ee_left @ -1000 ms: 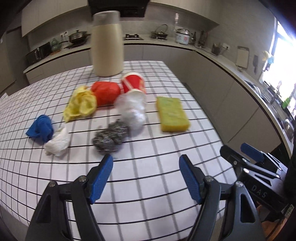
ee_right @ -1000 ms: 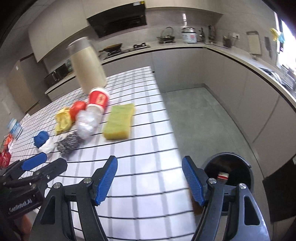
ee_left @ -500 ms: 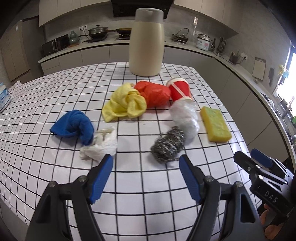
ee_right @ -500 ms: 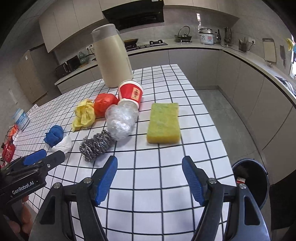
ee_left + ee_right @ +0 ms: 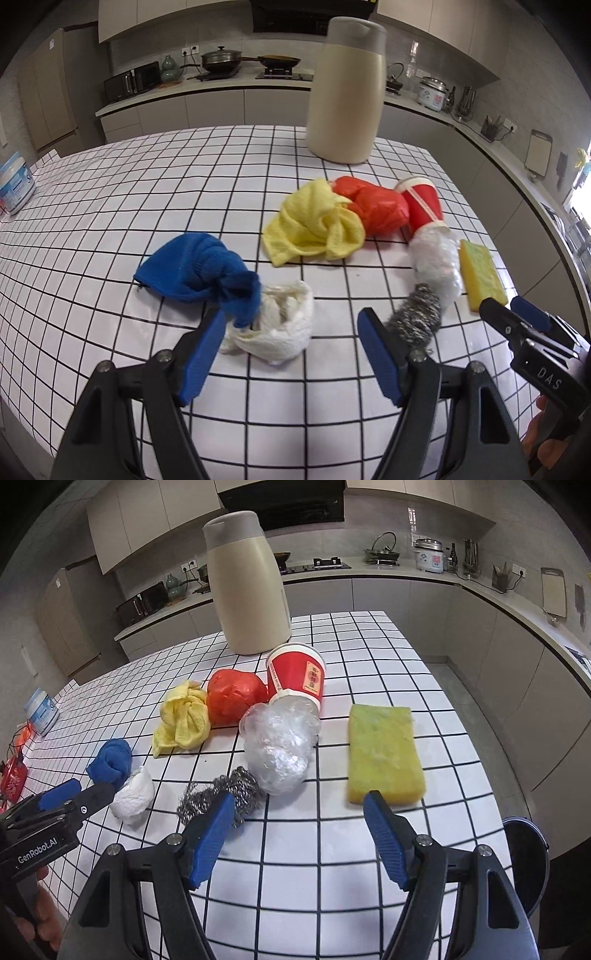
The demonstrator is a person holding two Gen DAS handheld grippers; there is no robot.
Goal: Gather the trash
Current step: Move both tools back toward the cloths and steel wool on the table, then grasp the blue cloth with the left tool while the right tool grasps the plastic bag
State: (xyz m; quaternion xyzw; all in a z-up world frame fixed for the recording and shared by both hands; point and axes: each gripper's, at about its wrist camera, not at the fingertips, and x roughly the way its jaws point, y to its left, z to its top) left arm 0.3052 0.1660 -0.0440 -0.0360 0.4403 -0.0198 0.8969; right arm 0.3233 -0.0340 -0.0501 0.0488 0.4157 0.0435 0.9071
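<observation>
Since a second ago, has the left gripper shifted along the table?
Yes. The left gripper swung left: its open jaws now bracket the white tissue wad, with the yellow sponge now far right.

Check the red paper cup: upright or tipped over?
Tipped over. The red paper cup lies on its side on the table, mouth against crumpled clear plastic.

Dark bin (image 5: pixel 524 849) half behind right fingers (image 5: pixel 384 834) and table edge; red item (image 5: pixel 13 779) cropped at left edge

White grid-patterned table (image 5: pixel 110 229), cream jug (image 5: pixel 345 92), cloths (image 5: pixel 317 225), red cup (image 5: pixel 297 675), sponge (image 5: pixel 382 753), steel scourer (image 5: pixel 218 794)
</observation>
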